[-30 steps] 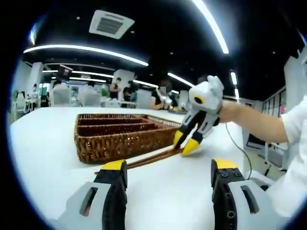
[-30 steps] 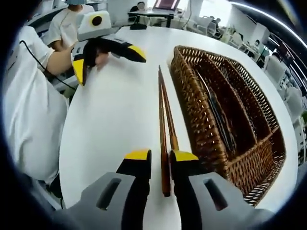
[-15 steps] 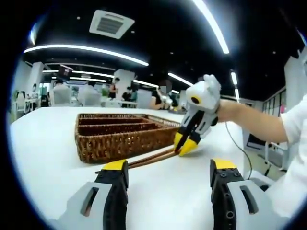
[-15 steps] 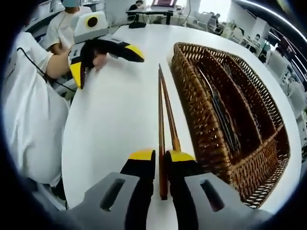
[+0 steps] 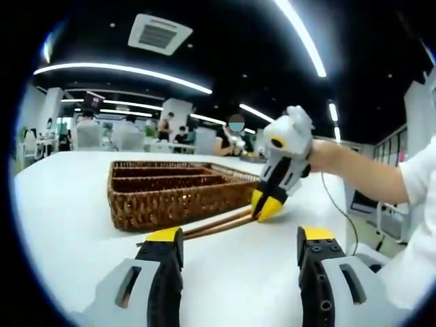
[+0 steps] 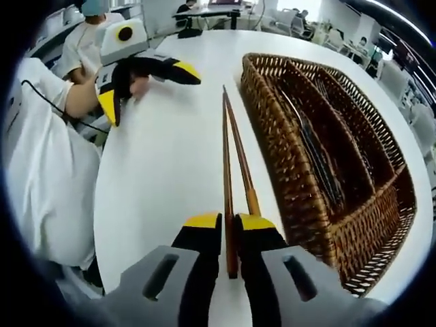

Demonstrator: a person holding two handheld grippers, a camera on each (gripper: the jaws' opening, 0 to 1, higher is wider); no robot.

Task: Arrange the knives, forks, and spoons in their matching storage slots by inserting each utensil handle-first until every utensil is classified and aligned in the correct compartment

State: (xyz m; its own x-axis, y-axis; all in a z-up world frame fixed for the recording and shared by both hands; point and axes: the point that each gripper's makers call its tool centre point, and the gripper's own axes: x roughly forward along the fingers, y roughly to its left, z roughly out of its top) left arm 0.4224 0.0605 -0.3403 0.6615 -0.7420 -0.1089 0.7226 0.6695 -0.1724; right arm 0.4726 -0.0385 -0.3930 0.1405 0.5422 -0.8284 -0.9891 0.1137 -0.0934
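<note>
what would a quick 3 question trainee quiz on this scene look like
1. True or false: the right gripper is shut on the chopsticks.
2. How do the left gripper's jaws stand: A wide apart, B closed on a spoon?
3. On what does the wicker basket rest?

Key: 1 true. 2 A. 3 The white table, with the chopsticks lying alongside the basket, outside it.

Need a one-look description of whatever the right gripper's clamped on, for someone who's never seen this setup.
On the white table, find the brown wicker tray with long compartments. Beside its near wall lie two thin brown wooden sticks, side by side. The target is the stick pinched between the right gripper's yellow-tipped jaws; its neighbour lies free, closer to the tray.
</note>
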